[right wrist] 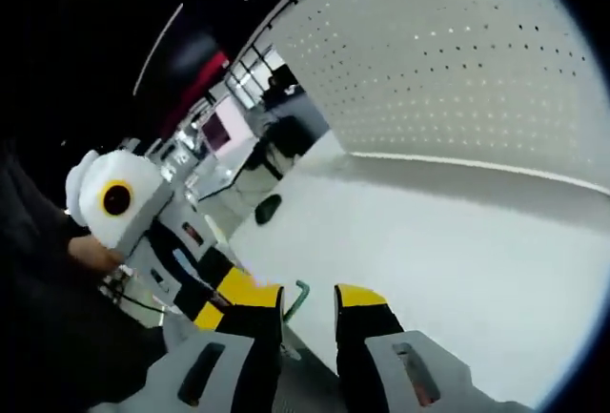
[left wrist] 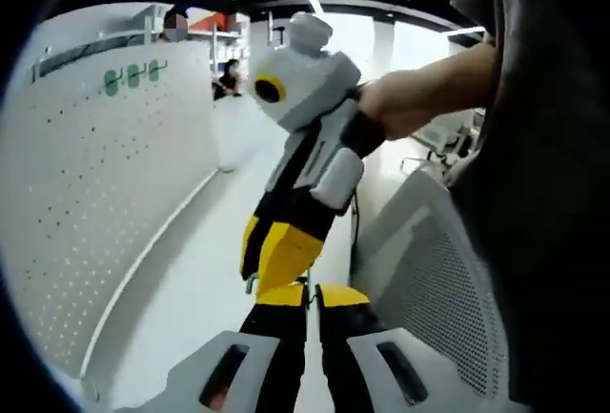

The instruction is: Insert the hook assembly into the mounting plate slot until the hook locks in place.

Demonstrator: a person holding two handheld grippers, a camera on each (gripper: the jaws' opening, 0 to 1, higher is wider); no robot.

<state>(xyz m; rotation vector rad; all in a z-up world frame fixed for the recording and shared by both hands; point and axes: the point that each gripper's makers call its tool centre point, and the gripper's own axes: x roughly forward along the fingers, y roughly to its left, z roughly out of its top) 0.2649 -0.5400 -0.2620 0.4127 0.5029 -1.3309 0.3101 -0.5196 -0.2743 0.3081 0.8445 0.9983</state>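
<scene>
Two hand-held grippers, one hook, one panel.

1. Left hand-held gripper [left wrist: 314, 303]: jaws drawn almost together, nothing seen between them. Its tips touch those of the right one, which enters the left gripper view from above.

2. Right hand-held gripper [right wrist: 308, 313]: jaws stand apart. Whether anything is pinched cannot be told.

3. Green hook [right wrist: 297, 297]: a thin piece in the right hand-held gripper's gap, close against the inner face of the jaw next to the left tool. Long axis runs roughly along the jaws, bent end forward, pointing away over the counter [right wrist: 429, 241]. Seen in the left gripper view as a small green tip [left wrist: 251, 285] beside the meeting jaws.

4. White perforated panel [right wrist: 457, 79]: well ahead of both tools, upright at the counter's far edge. Green fittings [left wrist: 133, 75] hang near its top.

Step, as judged: hook still being settled between the tools, not yet inserted. Next move calls for a firm grip, then carrying it bent end first to the panel.
</scene>
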